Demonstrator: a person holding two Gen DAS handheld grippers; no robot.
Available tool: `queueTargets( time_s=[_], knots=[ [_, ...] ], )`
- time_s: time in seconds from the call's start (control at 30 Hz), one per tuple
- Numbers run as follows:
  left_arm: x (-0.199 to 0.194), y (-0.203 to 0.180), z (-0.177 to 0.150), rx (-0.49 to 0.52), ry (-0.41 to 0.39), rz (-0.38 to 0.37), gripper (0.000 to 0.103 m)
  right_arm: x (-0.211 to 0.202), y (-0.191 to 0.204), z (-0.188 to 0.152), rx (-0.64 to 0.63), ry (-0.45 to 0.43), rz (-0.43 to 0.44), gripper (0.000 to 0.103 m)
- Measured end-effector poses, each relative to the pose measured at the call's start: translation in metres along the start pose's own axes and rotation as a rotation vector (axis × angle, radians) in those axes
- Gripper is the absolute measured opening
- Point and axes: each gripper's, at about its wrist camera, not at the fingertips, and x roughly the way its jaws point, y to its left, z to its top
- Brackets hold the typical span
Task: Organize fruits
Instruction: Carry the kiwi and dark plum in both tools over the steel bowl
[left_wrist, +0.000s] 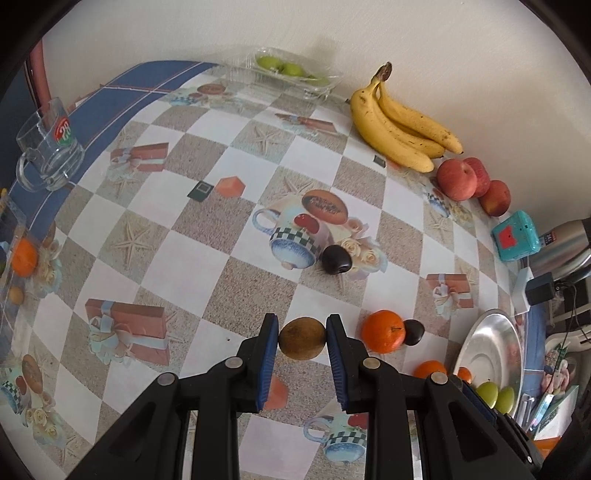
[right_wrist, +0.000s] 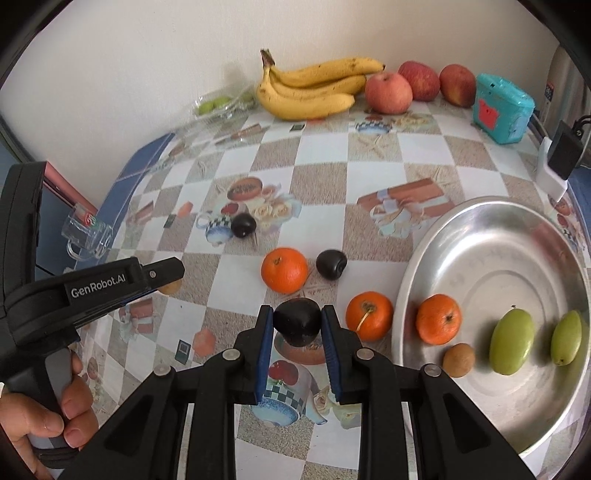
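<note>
On a checkered tablecloth (right_wrist: 321, 155), bananas (right_wrist: 314, 88) and red apples (right_wrist: 388, 92) lined the wall beside a teal box (right_wrist: 502, 109), while a steel plate (right_wrist: 491, 258) held an orange (right_wrist: 438, 319), two green fruits (right_wrist: 511, 341) and a small brown one. Two loose oranges (right_wrist: 284, 269) and two dark plums (right_wrist: 331, 264) lay between the grippers and the far wall (a glass mug (left_wrist: 50, 151) stood at the left edge). The left gripper (left_wrist: 302, 338) was clamped on a brown kiwi-like fruit (left_wrist: 302, 338) above the cloth. The right gripper (right_wrist: 297, 321) pinched a dark plum (right_wrist: 297, 321), its blue pads (right_wrist: 266, 354) pressed on both sides, left of the plate.
</note>
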Motion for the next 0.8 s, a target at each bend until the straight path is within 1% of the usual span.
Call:
queueTargets(
  time_s=[0.2, 0.4, 0.67, 0.8],
  knots=[
    [0.0, -0.011, -0.002, 0.018, 0.003, -0.006, 0.029, -0.006, -0.008, 0.003, 0.014, -0.016, -0.013, 0.027],
    [0.004, -0.035, -0.008, 0.063, 0.012, -0.024, 0.029, -0.013, -0.027, 0.007, 0.048, -0.036, -0.044, 0.027],
    [0.005, -0.082, -0.019, 0.18, -0.001, -0.048, 0.029, -0.028, -0.067, 0.01, 0.132, -0.07, -0.104, 0.027],
    [0.008, -0.107, -0.026, 0.238, 0.0, -0.069, 0.029, -0.039, -0.092, 0.011, 0.192, -0.095, -0.11, 0.027]
  ],
)
